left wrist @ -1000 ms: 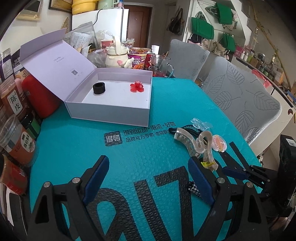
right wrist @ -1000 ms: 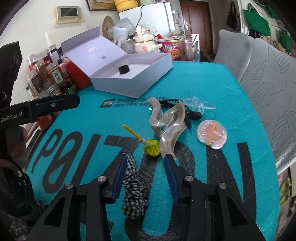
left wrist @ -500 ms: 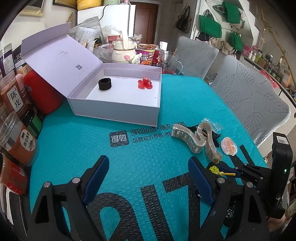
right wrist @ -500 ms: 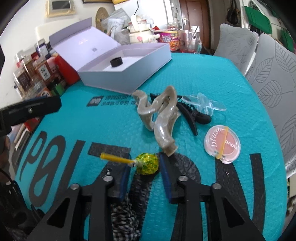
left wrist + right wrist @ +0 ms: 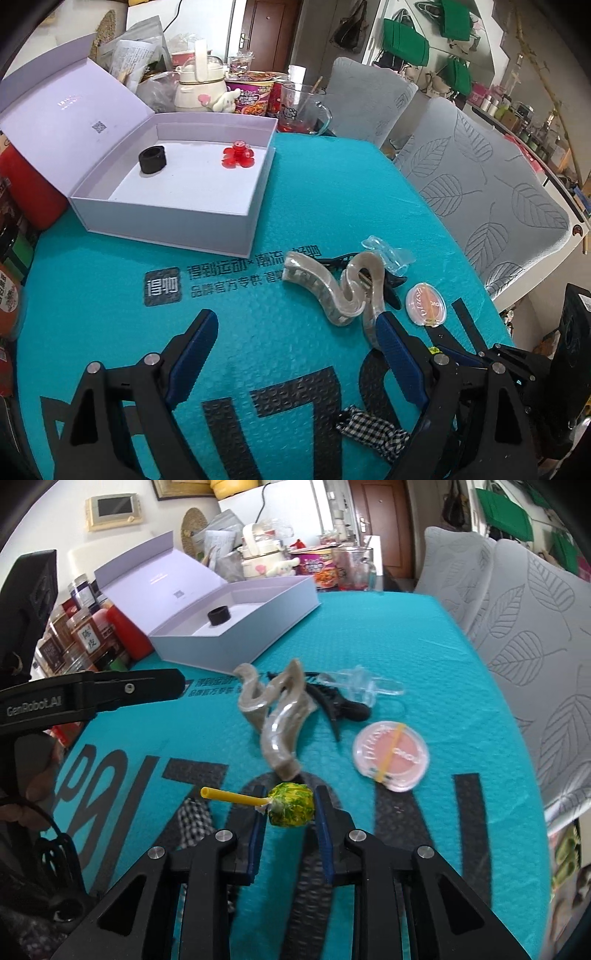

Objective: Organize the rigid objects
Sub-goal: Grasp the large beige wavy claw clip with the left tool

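Between the right hand-held gripper's (image 5: 291, 814) nearly closed pads sits a lollipop (image 5: 290, 804), light, hard, brittle (best gripped across its head); the left hand-held gripper (image 5: 295, 354) gapes empty.

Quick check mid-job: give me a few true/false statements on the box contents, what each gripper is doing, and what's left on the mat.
1. The right gripper is shut on the lollipop. True.
2. The white box is empty. False: it holds a black ring and a red flower piece.
3. The left gripper is open, holding nothing. True.
4. The blush compact lies in the box. False: it lies on the teal mat.
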